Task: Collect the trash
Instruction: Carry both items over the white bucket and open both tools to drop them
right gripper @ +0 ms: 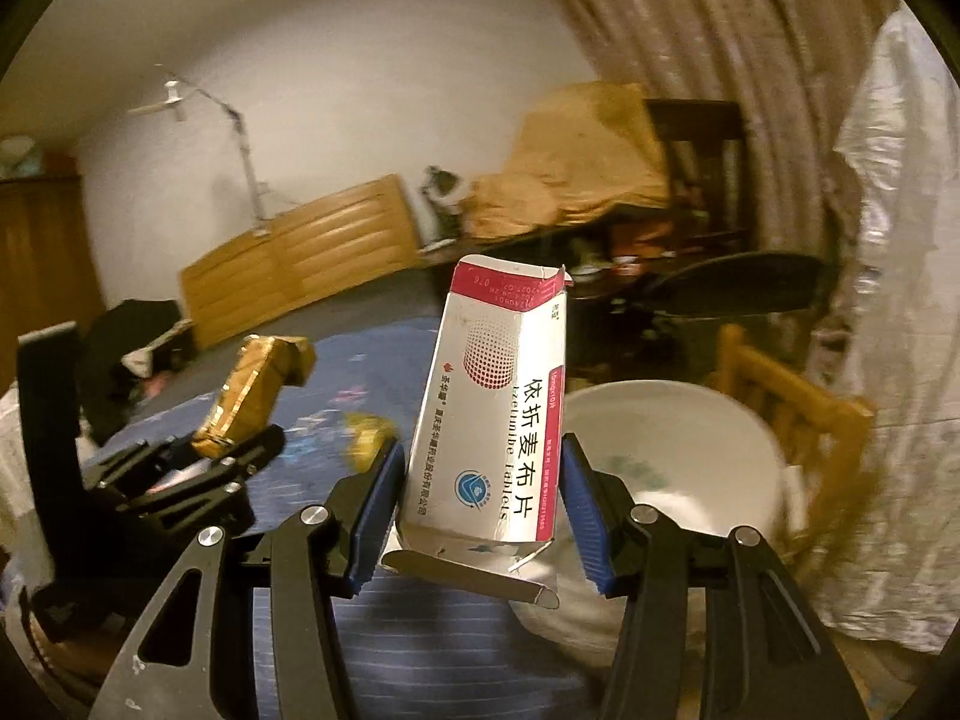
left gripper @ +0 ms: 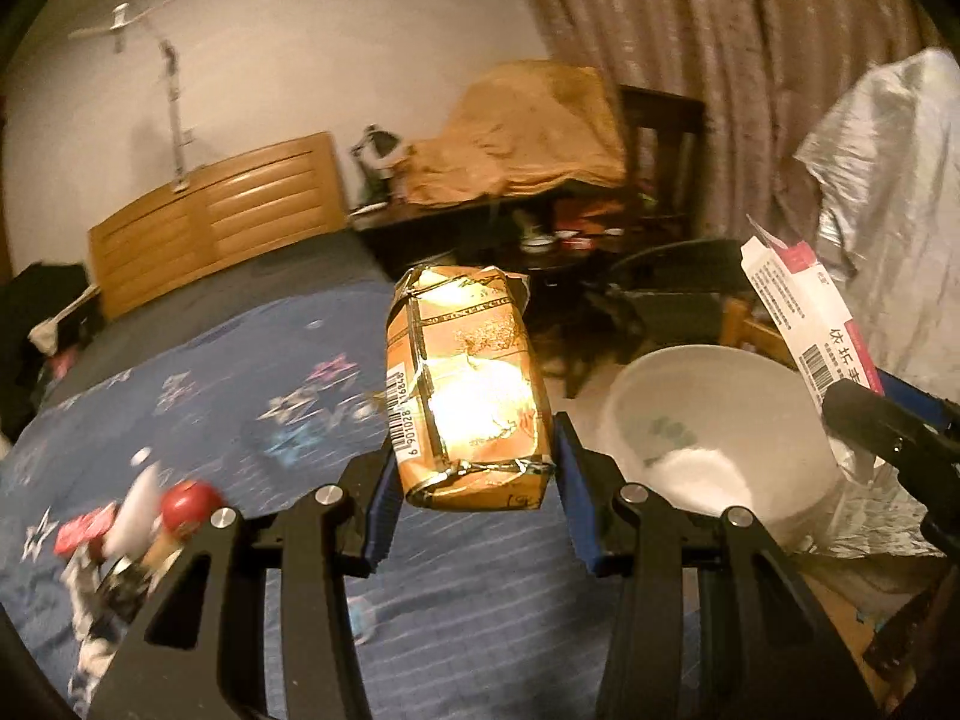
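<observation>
My left gripper [left gripper: 477,501] is shut on a crumpled gold cigarette pack [left gripper: 468,384], held upright above the blue bedspread [left gripper: 240,420]. In the right wrist view that same left gripper [right gripper: 240,450] shows at the left with the gold cigarette pack [right gripper: 252,390]. The right gripper [right gripper: 480,510] is shut on an opened white and pink tablet box [right gripper: 498,414], its bottom flap hanging loose. The tablet box [left gripper: 804,312] also shows at the right of the left wrist view, beside the white bin [left gripper: 720,420]. The white bin [right gripper: 690,450] stands just right of both grippers, with a white liner inside.
Small items with a red cap [left gripper: 186,504] lie on the bedspread at the lower left. A wooden headboard [left gripper: 222,216], a cloth-covered desk [left gripper: 522,132], a dark chair [right gripper: 738,282], a wooden frame [right gripper: 798,414] and a silvery plastic sheet [right gripper: 900,300] surround the bin.
</observation>
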Demonstrator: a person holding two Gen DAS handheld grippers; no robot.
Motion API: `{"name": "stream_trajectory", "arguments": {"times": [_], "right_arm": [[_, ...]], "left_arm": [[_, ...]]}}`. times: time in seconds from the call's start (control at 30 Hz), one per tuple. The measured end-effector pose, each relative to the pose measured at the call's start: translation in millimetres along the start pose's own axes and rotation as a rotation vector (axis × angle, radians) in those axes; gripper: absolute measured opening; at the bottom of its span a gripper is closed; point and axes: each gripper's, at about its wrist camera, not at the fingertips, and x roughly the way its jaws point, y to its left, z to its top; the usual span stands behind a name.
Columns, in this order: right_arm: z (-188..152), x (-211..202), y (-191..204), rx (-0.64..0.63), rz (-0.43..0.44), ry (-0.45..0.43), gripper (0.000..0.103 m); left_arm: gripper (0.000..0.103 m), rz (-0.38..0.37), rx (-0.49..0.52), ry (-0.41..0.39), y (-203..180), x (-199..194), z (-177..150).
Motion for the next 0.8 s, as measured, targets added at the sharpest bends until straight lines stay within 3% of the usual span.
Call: {"name": "stream_trajectory", "arguments": {"times": [0.27, 0.43, 0.6, 0.67, 0.73, 0.77, 0.8], "right_arm": [[26, 23, -86, 0.027, -0.137, 0.031, 0.054], [46, 44, -131, 0.052, -0.174, 0.042, 0.054], [52, 58, -155, 0.073, -0.18, 0.073, 0.054], [50, 65, -157, 0.077, -0.172, 0.089, 0.055], [47, 77, -156, 0.066, -0.161, 0.123, 0.059], [46, 85, -159, 0.066, -0.158, 0.14, 0.06], [44, 87, -156, 0.071, -0.166, 0.145, 0.066]], "left_arm": [[0.045, -0.117, 0.08, 0.03, -59, 49, 28], [0.045, -0.251, 0.124, 0.083, -84, 80, 37], [0.046, -0.319, 0.163, 0.13, -106, 99, 37], [0.049, -0.335, 0.186, 0.162, -117, 109, 33], [0.064, -0.315, 0.203, 0.202, -125, 121, 29], [0.077, -0.307, 0.203, 0.208, -127, 125, 28], [0.079, -0.299, 0.2, 0.208, -127, 127, 28]]}}
